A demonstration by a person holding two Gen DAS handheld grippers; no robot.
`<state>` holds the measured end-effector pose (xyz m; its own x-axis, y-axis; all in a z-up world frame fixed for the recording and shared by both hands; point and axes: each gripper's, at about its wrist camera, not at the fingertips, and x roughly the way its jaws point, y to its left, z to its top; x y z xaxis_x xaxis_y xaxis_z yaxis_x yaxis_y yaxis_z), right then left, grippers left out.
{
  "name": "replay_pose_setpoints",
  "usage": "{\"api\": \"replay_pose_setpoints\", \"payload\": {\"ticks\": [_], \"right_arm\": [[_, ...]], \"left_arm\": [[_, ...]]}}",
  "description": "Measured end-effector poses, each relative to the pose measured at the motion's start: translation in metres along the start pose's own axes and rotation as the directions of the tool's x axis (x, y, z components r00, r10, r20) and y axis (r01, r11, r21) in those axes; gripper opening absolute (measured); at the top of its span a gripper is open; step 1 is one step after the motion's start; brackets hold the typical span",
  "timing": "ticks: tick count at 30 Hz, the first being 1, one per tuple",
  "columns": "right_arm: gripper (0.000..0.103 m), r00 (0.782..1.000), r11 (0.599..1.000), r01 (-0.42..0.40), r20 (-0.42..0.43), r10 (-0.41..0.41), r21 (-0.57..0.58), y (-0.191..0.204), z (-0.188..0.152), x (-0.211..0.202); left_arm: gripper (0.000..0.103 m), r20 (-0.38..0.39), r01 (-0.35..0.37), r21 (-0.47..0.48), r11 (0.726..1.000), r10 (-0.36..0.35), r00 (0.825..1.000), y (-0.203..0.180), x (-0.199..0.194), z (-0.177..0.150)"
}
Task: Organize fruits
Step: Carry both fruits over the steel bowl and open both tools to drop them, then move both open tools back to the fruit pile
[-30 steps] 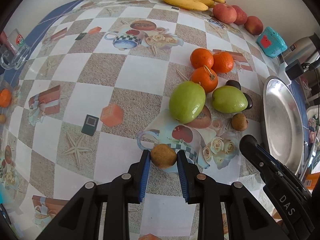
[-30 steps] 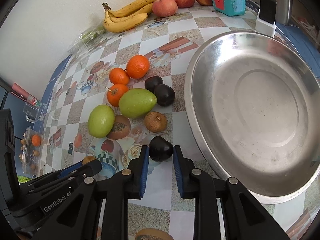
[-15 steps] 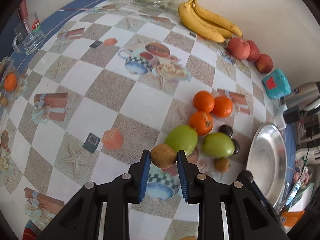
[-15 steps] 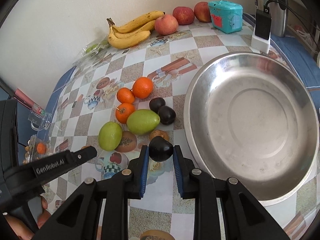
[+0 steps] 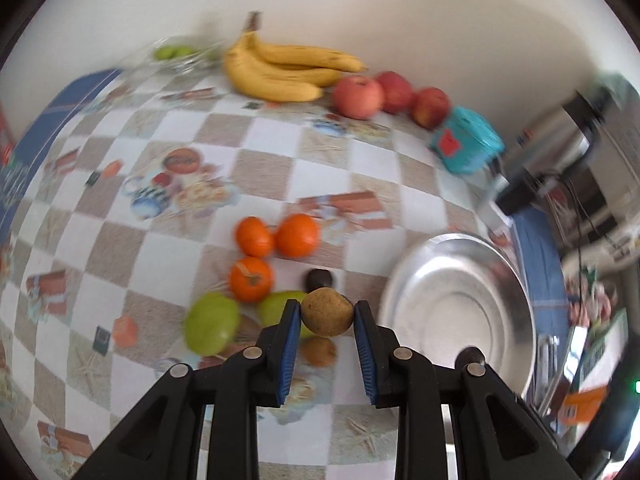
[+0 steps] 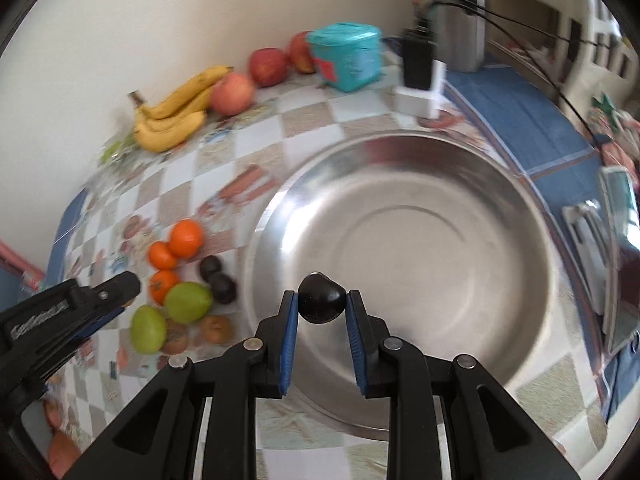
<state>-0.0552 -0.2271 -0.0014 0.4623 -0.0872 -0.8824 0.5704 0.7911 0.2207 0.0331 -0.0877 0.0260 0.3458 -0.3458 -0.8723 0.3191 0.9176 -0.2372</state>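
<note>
Fruit transfer, both claws lifted off the desk [image 5: 264, 184]: left claw [image 5: 327, 316] clamps a brown fruit [image 5: 327, 312], bowl [image 5: 516, 280] now at its 2 o'clock; right claw [image 6: 321, 306] grips a dark fruit [image 6: 321, 303], now over the bowl's 7 o'clock rim, ready for release.

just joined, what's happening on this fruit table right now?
A person is sorting fruit with two handheld grippers. The left gripper is shut on a small brown round fruit, held above the fruit pile. The right gripper is shut on a dark purple-black fruit, seen against the empty round steel basin. Three oranges, two green fruits and other small ones lie on the checked tablecloth.
</note>
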Motion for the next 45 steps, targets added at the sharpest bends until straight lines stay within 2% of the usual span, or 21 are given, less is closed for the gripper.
{"api": "replay_pose_setpoints", "payload": {"ticks": [3, 10, 21, 26, 34, 35, 36, 37, 39, 42, 44, 45], "right_arm": [[0.025, 0.999, 0.998, 0.035, -0.012, -0.034, 0.060, -0.021, 0.000, 0.001], [0.025, 0.995, 0.984, 0.100, -0.011, -0.100, 0.147, -0.055, -0.001, -0.010], [0.026, 0.988, 0.978, 0.141, -0.090, -0.129, 0.154, -0.064, -0.008, 0.001], [0.026, 0.986, 0.978, 0.149, -0.095, -0.136, 0.147, -0.063, -0.008, 0.000], [0.027, 0.987, 0.979, 0.152, -0.082, -0.141, 0.138, -0.063, -0.005, -0.004], [0.028, 0.987, 0.979, 0.152, -0.080, -0.142, 0.136, -0.062, -0.004, -0.004], [0.033, 0.986, 0.979, 0.153, -0.080, -0.144, 0.134, -0.062, -0.004, -0.004], [0.041, 0.986, 0.979, 0.155, -0.079, -0.146, 0.131, -0.061, -0.004, -0.004], [0.049, 0.986, 0.980, 0.155, -0.078, -0.147, 0.125, -0.059, -0.004, -0.004], [0.052, 0.986, 0.982, 0.154, -0.075, -0.146, 0.109, -0.055, -0.005, -0.003], [0.063, 0.986, 0.983, 0.158, -0.074, -0.152, 0.096, -0.052, -0.006, -0.003], [0.066, 0.985, 0.983, 0.160, -0.071, -0.154, 0.088, -0.050, -0.006, -0.003]], "left_arm": [[0.029, -0.015, 0.027, 0.082, 0.996, -0.026, 1.000, -0.025, 0.002, -0.010], [0.029, -0.057, 0.077, 0.200, 0.977, -0.067, 0.996, -0.059, 0.015, -0.026], [0.031, -0.141, 0.135, 0.193, 0.972, -0.109, 0.984, -0.061, 0.034, -0.035], [0.038, -0.138, 0.137, 0.199, 0.970, -0.110, 0.984, -0.062, 0.032, -0.035], [0.039, -0.141, 0.127, 0.157, 0.979, -0.105, 0.984, -0.050, 0.026, -0.029], [0.041, -0.142, 0.116, 0.147, 0.982, -0.095, 0.985, -0.047, 0.025, -0.028], [0.043, -0.142, 0.107, 0.137, 0.985, -0.088, 0.986, -0.044, 0.025, -0.027], [0.048, -0.143, 0.097, 0.125, 0.987, -0.079, 0.987, -0.040, 0.024, -0.026], [0.057, -0.140, 0.068, 0.102, 0.992, -0.053, 0.989, -0.032, 0.022, -0.024], [0.071, -0.123, 0.026, 0.067, 0.997, -0.018, 0.992, -0.018, 0.018, -0.019], [0.085, -0.114, -0.009, 0.037, 0.999, 0.013, 0.993, -0.007, 0.015, -0.016], [0.088, -0.107, -0.027, 0.019, 0.999, 0.029, 0.994, 0.000, 0.013, -0.015]]}}
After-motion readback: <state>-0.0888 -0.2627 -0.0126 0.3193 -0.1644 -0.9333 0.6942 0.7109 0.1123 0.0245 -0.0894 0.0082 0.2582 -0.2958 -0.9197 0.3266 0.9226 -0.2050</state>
